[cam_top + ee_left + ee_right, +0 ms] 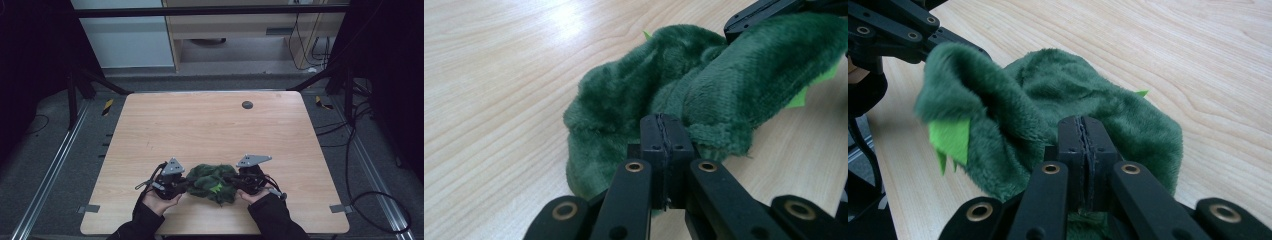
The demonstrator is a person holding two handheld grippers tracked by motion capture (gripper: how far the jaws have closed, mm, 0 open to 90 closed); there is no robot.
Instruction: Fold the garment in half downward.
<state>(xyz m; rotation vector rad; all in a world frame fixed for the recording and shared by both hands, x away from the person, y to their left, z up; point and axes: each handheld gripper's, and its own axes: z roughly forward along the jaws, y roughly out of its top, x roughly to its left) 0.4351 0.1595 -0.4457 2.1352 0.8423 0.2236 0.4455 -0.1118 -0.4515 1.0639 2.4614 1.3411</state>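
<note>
A dark green plush item (210, 181) with bright green felt spikes (950, 139) lies bunched near the table's front edge, between my two hands. My left gripper (186, 184) is at its left side, jaws pressed together on a fold of the plush (704, 95). In the left gripper view the tips (663, 131) meet with fabric pinched at them. My right gripper (231, 178) holds the right side the same way, its tips (1083, 134) shut on the plush (1063, 95). Each gripper view also shows the other gripper (893, 30) gripping the far edge.
The wooden table (210, 125) has a dark round grommet (247, 104) near its far edge. Black frame legs stand at the back corners, and cables (360, 145) lie on the floor to the right.
</note>
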